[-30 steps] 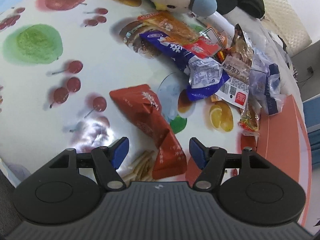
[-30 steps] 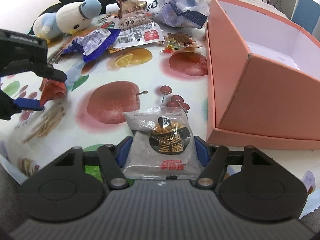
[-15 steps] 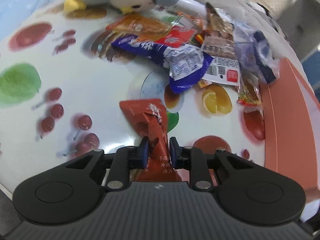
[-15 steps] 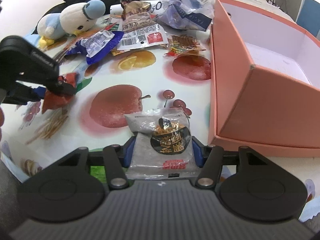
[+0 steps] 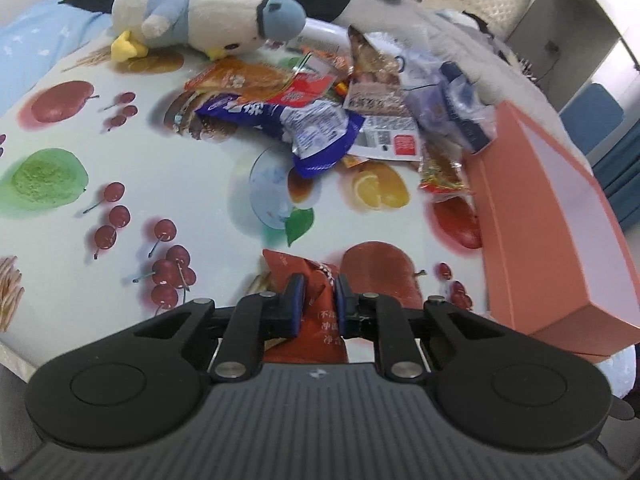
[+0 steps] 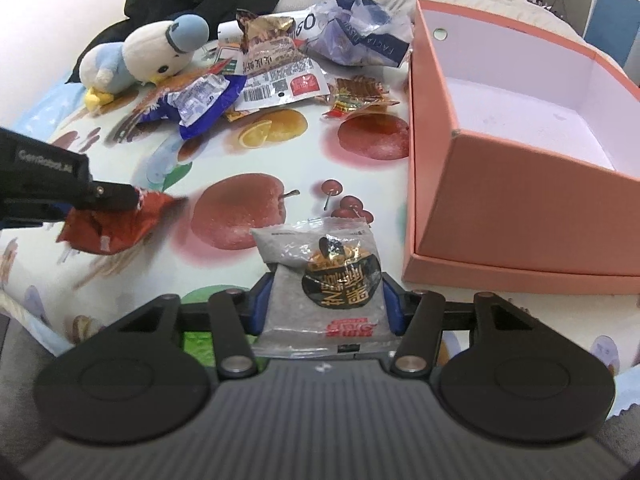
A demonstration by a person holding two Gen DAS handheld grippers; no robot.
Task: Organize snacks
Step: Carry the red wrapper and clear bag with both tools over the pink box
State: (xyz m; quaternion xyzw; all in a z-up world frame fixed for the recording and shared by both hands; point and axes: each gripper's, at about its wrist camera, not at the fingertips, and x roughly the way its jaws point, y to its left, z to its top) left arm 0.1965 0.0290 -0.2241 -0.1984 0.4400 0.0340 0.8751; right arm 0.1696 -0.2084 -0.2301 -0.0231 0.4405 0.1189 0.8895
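Two snack packets are in hand over a fruit-print bench (image 6: 280,152): the left gripper (image 5: 318,294), its fingers having just been closing, is clenched on the crimped neck of a red packet (image 5: 320,312), which hangs clear of the bench in the right wrist view (image 6: 116,224). The right gripper (image 6: 324,304) has also been closing; its fingers sit against both side edges of a grey packet (image 6: 320,280), and the grip looks light. Both packets appear thin, light and crinkly, likely to slip or crumple, so a sealed edge is probably the safest hold. More snacks lie heaped near a plush bird (image 6: 148,56), and the open pink box (image 6: 512,208) stands just beside the grey packet.
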